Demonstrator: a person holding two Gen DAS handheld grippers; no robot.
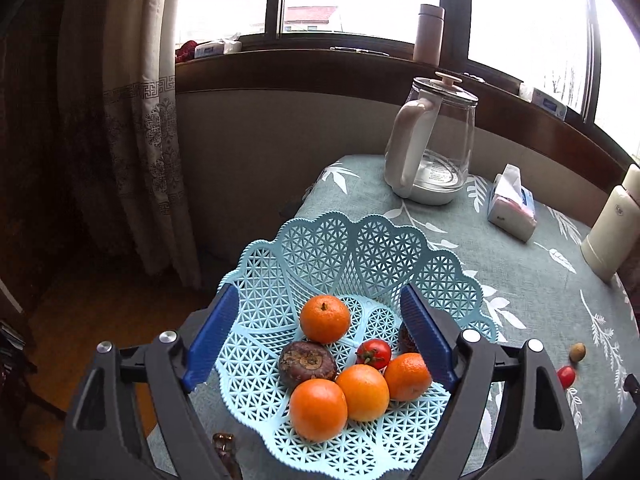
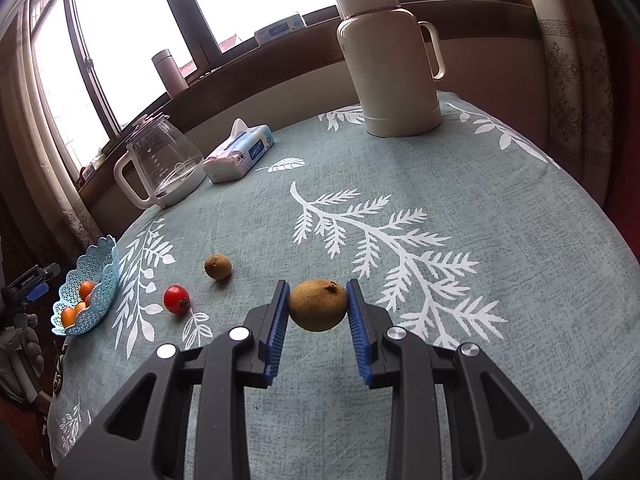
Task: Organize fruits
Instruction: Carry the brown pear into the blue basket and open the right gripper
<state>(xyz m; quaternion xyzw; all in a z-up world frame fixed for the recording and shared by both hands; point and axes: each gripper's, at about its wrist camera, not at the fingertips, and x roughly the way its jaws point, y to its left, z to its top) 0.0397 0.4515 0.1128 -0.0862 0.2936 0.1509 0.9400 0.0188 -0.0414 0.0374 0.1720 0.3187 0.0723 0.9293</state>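
Nearest the right wrist camera, the right gripper (image 2: 318, 308) has its two blue pads closed against the sides of a brown kiwi (image 2: 318, 305), one pad on each flank. The kiwi sits near the fingertips; whether it rests on the tablecloth (image 2: 460, 184) or is just lifted off it is hard to tell from this angle, though a faint shadow beneath hints it is slightly raised. The gripper points forward and a little downward over the table.

The step in hand looks like carrying this kiwi to the basket (image 2: 104, 268), which stands well apart at the table's left edge. To do it well, keep the squeeze gentle, since the fruit is round and held by the tips alone, lift straight up before swinging left, and pass above the tomato (image 2: 176, 299) and the second kiwi (image 2: 218, 266) that lie loose on the cloth between.

In the left wrist view, the left gripper (image 1: 320, 340) hovers over the basket (image 1: 360, 240) with its fingers spread wide, grasping nothing, one pad to either side of the fruit already inside: four oranges (image 1: 325, 319), a small tomato (image 1: 374, 353) and a dark brown fruit (image 1: 307, 363). A kettle (image 1: 432, 144) and tissue pack (image 1: 512, 208) stand farther back.
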